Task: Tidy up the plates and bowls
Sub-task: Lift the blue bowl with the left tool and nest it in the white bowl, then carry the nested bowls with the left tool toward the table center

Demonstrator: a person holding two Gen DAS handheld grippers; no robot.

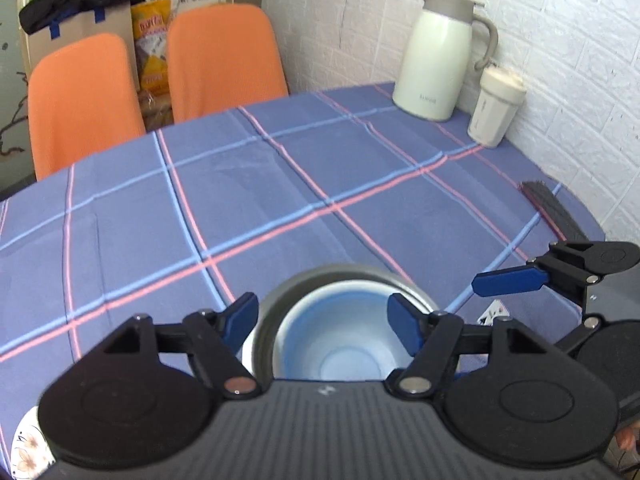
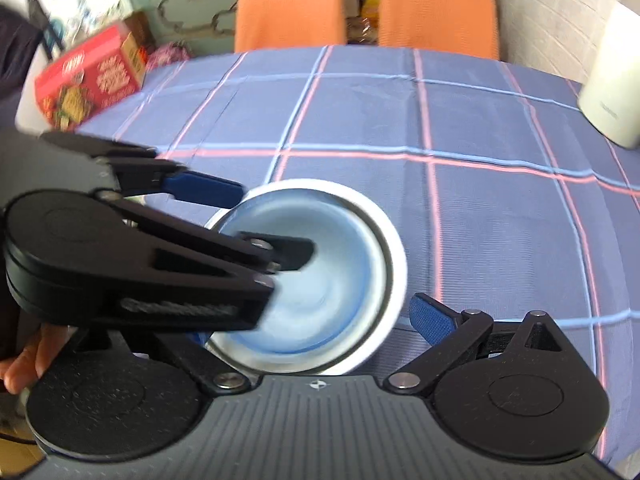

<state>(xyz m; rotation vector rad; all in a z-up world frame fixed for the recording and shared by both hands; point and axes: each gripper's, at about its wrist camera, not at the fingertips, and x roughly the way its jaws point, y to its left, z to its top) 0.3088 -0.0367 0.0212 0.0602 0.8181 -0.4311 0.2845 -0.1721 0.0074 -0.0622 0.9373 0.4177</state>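
Note:
A blue-lined bowl [image 1: 336,344] sits nested in a grey-rimmed bowl [image 1: 280,296] on the checked tablecloth, between the open fingers of my left gripper [image 1: 324,320]. In the right wrist view the same bowl [image 2: 320,280] shows inside the white-rimmed outer bowl [image 2: 394,248]. My left gripper [image 2: 256,220] reaches in from the left there, one finger over the bowl's inside, one outside the rim. My right gripper [image 2: 316,320] is open, with the bowls between its fingers; its left finger is hidden. It shows at the right of the left wrist view [image 1: 508,280]. A floral plate [image 1: 28,448] peeks out at the bottom left.
A pale green thermos jug [image 1: 436,56] and a white cup [image 1: 496,108] stand at the far right by the brick wall. Two orange chairs [image 1: 224,60] stand behind the table. A red box [image 2: 88,76] lies at the far left edge. A dark strip [image 1: 548,208] lies near the right edge.

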